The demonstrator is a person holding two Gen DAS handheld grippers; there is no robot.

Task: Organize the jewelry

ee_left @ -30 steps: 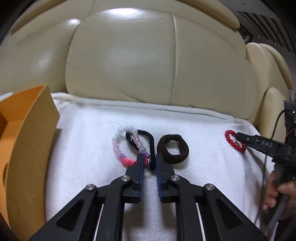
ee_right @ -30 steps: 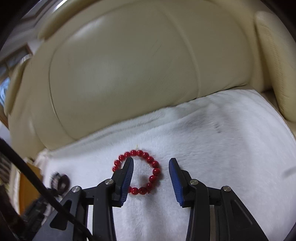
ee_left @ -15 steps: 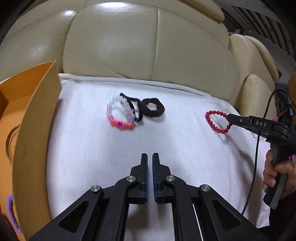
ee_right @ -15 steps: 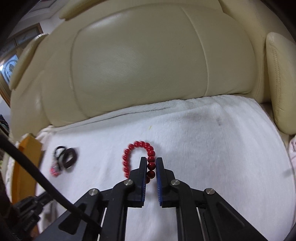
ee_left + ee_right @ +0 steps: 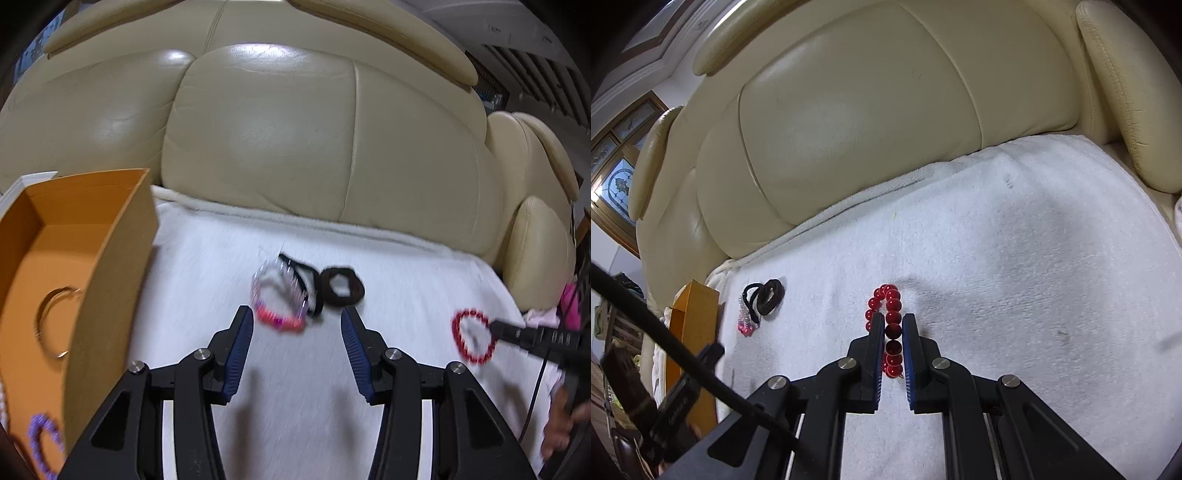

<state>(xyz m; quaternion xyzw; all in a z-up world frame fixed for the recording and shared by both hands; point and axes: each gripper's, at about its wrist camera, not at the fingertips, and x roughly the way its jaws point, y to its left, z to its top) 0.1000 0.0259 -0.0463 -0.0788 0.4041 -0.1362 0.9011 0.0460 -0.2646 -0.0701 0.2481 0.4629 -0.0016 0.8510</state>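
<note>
red glass-like beads sit pinched between the blue pads of my right gripper (image 5: 891, 332): its jaws are nearly closed on one side of the red bead bracelet (image 5: 886, 321), and the rest of the loop stands up past the fingertips above the white towel (image 5: 1015, 266). the towel is my landmark; it covers the seat of a cream leather sofa (image 5: 849, 122).

my left gripper (image 5: 297, 325) hovers over the near middle of the towel with its jaws spread wide and nothing between them. just beyond its fingertips, on the towel, lies a blurred pink and clear bead bracelet (image 5: 279, 299). touching its far right side is a thin black band (image 5: 303, 280), and beside that, a thick dark brown hair tie (image 5: 341, 286). towards the right edge of the towel, the red bracelet shows again at the tip of my right gripper.

at the towel's left edge stands an open orange box (image 5: 110, 266). inside it i can make out a gold bangle (image 5: 51, 321) on the floor and, nearer, a purple bead bracelet (image 5: 42, 443).

beyond the far edge of the towel rises the sofa's back cushion.
</note>
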